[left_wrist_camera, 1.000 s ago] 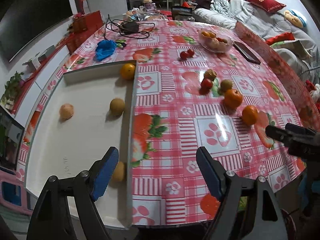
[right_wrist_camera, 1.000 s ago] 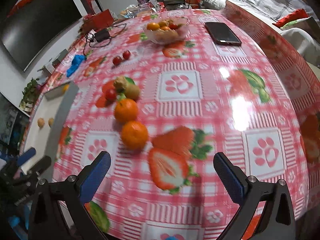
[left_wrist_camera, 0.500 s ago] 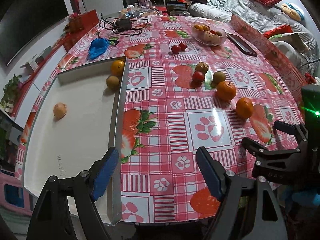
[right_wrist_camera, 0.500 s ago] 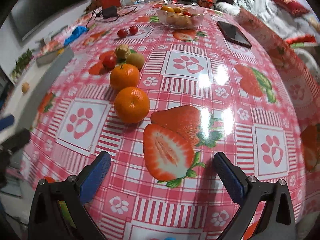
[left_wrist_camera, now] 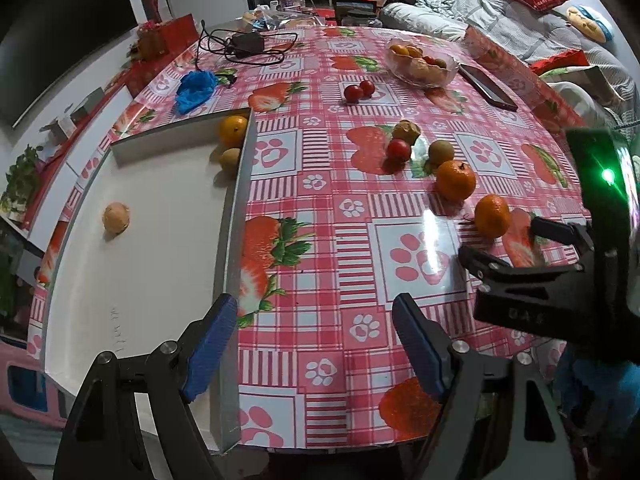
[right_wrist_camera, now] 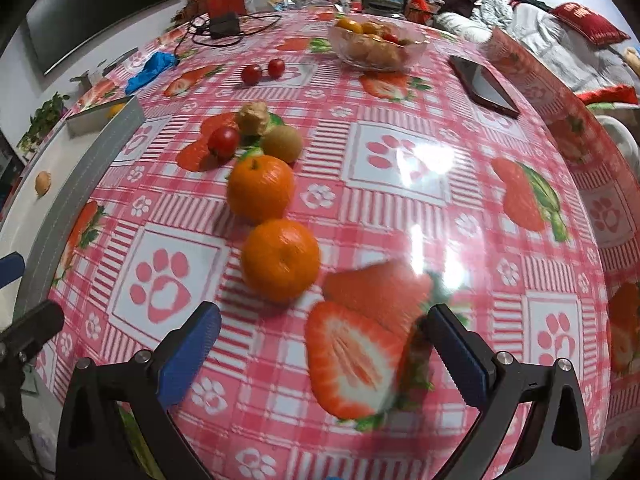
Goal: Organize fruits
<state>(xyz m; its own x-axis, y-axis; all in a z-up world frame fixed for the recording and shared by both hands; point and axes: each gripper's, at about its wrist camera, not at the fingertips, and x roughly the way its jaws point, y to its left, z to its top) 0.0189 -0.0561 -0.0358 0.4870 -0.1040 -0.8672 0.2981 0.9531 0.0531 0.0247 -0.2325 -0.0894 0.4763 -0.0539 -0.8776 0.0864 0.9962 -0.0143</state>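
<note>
A white tray [left_wrist_camera: 160,264] lies at the table's left and holds an orange [left_wrist_camera: 233,129], a kiwi [left_wrist_camera: 230,159] and a pale fruit [left_wrist_camera: 116,218]. Loose on the tablecloth are two oranges [right_wrist_camera: 280,266] [right_wrist_camera: 260,188], a kiwi [right_wrist_camera: 282,143], a tomato [right_wrist_camera: 223,142], a lumpy brown fruit [right_wrist_camera: 252,117] and two cherry tomatoes [right_wrist_camera: 251,74]. My left gripper [left_wrist_camera: 314,340] is open and empty over the tray's right wall. My right gripper [right_wrist_camera: 320,354] is open and empty just short of the nearest orange; it also shows in the left wrist view [left_wrist_camera: 508,246].
A glass bowl [right_wrist_camera: 376,46] of fruit stands at the back, with a dark phone [right_wrist_camera: 484,86] to its right. A blue cloth [left_wrist_camera: 196,86] and a charger with cables [left_wrist_camera: 244,46] lie at the back left. A sofa stands to the right.
My right gripper has moved forward toward the nearest orange. My left gripper has drifted right along the tray wall. The kiwi in the tray has rolled to the far corner.
</note>
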